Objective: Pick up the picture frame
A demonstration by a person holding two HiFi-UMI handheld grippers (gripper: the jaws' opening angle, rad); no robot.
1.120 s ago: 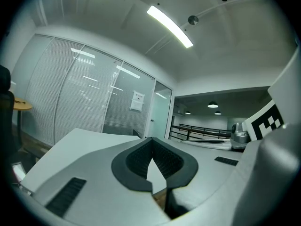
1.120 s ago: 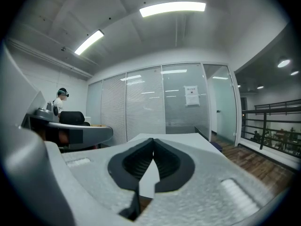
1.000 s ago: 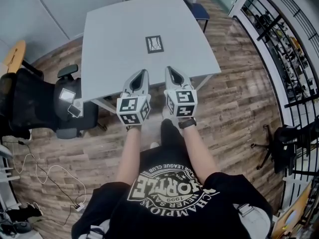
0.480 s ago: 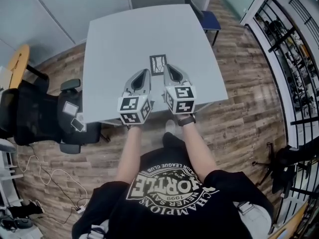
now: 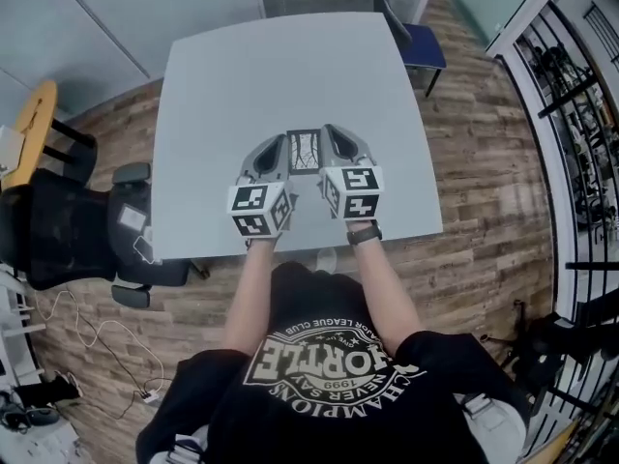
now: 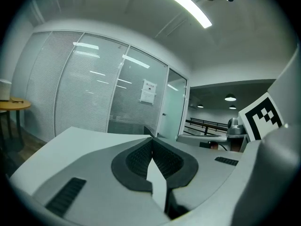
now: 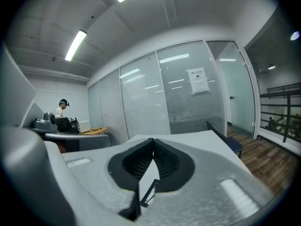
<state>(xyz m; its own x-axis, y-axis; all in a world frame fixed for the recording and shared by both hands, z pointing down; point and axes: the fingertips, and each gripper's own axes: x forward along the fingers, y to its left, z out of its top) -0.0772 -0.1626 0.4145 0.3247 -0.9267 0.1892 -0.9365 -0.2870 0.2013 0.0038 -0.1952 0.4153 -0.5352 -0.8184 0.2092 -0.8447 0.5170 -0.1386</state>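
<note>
With the left gripper (image 5: 279, 145) and right gripper (image 5: 331, 133) flanking the picture frame (image 5: 304, 151), which lies flat near the front of the table (image 5: 232, 75), both sets of jaws are pressed together and empty, so unless they spread they may just shove it away.

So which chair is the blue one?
The blue chair stands at the far right corner of the table. The only other one, the black chair, sits left of the table and has armrests.
</note>
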